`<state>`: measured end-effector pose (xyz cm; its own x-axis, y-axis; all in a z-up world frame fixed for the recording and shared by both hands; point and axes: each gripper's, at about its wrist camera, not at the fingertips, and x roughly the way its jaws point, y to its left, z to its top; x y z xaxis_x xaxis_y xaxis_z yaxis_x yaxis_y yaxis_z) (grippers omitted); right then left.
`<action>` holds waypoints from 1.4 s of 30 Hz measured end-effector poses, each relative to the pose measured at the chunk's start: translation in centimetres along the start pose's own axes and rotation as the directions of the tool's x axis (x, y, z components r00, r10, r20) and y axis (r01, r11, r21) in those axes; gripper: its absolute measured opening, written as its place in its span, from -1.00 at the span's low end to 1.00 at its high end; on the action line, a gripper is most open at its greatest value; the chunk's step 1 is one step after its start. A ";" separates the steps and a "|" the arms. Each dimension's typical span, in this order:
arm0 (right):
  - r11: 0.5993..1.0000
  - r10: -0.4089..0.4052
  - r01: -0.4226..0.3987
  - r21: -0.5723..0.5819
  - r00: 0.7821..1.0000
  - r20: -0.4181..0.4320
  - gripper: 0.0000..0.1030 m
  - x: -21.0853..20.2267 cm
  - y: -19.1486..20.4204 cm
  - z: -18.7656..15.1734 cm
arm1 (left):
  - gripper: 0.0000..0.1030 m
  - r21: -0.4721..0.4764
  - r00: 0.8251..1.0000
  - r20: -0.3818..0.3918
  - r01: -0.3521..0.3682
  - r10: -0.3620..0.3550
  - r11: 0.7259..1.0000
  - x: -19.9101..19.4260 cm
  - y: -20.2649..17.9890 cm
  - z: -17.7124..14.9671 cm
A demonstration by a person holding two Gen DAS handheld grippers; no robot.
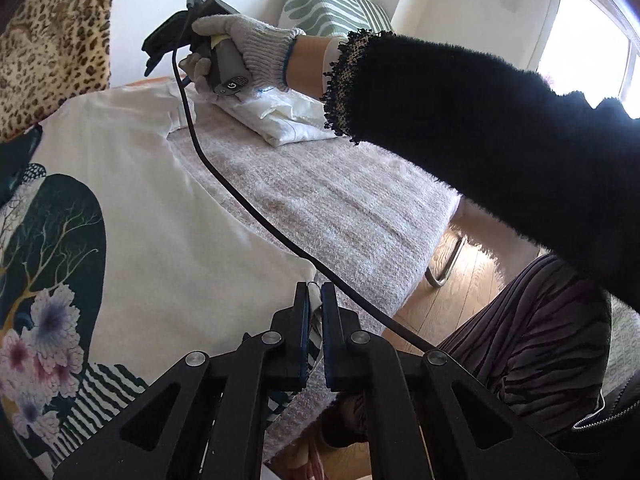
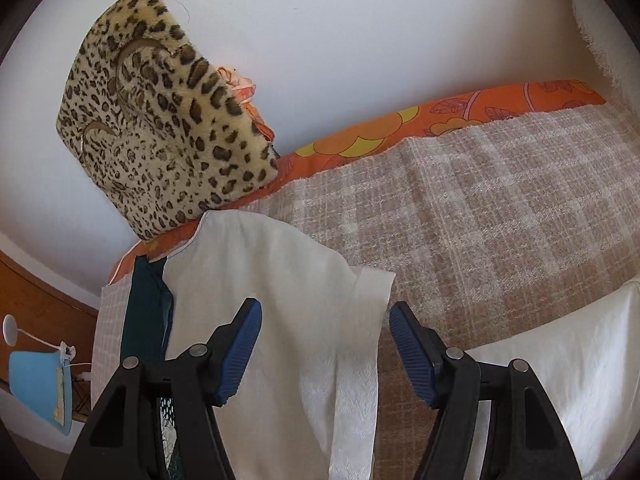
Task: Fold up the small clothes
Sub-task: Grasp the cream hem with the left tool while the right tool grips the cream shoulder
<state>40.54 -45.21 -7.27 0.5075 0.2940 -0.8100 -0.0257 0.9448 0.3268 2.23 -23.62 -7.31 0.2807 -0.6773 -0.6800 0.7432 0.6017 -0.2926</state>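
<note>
A white T-shirt (image 1: 160,208) with a dark tree-and-flower print lies spread on the beige woven blanket (image 1: 340,208). My left gripper (image 1: 315,292) is shut on the shirt's lower corner at the bed's near edge. My right gripper (image 1: 160,44), held in a gloved hand, is at the shirt's far end by the sleeve. In the right wrist view my right gripper (image 2: 326,320) is open, its blue pads (image 2: 240,344) on either side of the white sleeve (image 2: 312,304).
A leopard-print cushion (image 2: 160,136) leans on the wall at the back. A folded white garment (image 1: 280,116) lies on the blanket beyond the shirt. A black cable (image 1: 248,216) runs across the bed. A green striped cushion (image 1: 332,8) and wooden floor (image 1: 460,292) lie to the right.
</note>
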 end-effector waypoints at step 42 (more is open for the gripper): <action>0.881 -0.213 0.195 -0.431 0.977 0.008 -0.99 7.0 24.8 -1.6 | -0.95 -0.476 0.972 0.203 -0.012 0.123 0.879 -9.8 10.5 -7.3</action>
<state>42.02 -19.47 -5.59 0.5079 0.0848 -0.8572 -0.2949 0.9521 -0.0805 2.82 -7.62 -8.65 0.4869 -0.6701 -0.5602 0.3609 0.7384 -0.5696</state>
